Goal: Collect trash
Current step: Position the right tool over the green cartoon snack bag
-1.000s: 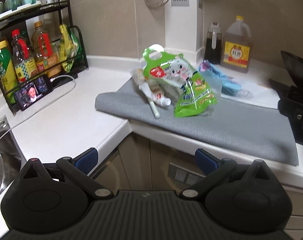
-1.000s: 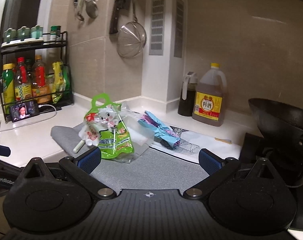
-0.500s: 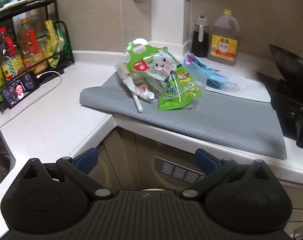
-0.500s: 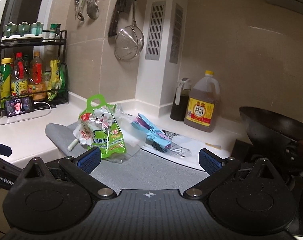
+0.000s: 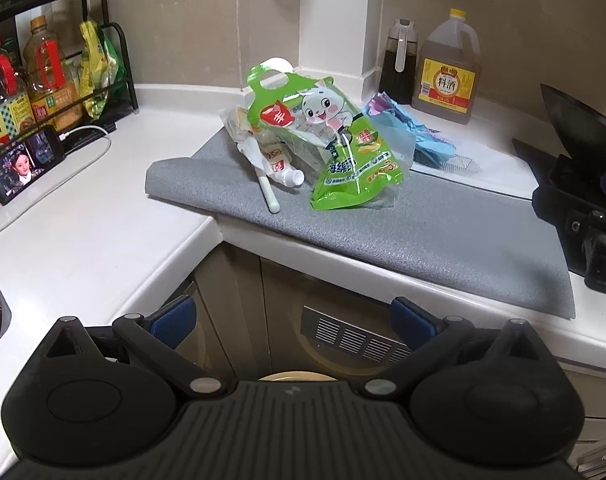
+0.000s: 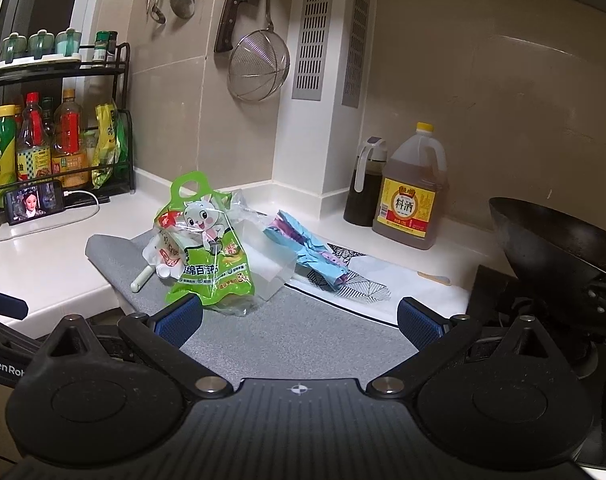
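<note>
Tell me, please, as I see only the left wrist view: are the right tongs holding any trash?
Observer: No. The right tongs are open and empty, above the grey mat, in front of the green bag.
Operator: Is there other trash to the right of the blue wrapper?
Observer: Yes. A small flat stick lies on the white patterned mat, close to the wok.
</note>
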Tool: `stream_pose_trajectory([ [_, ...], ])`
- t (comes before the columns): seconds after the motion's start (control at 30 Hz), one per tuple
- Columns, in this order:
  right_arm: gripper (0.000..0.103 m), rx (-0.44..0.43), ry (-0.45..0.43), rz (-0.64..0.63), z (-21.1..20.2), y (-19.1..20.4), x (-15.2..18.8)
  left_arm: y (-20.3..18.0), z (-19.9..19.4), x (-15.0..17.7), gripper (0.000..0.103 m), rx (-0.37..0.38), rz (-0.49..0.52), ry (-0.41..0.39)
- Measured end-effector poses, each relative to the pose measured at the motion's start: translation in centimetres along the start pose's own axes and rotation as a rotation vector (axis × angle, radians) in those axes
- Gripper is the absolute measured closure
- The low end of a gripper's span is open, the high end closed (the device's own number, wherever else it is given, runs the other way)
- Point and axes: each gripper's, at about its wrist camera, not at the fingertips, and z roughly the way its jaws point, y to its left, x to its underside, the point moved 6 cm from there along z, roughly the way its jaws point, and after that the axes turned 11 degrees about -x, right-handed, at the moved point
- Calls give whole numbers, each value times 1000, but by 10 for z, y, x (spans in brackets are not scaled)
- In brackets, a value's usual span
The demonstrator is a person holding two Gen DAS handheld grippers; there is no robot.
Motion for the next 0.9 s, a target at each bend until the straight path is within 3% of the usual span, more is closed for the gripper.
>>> stream_pose_trajectory([
  [0.9, 0, -16, -9, -13, -9, 2, 2, 3, -12, 2, 0, -15, -16, -2],
])
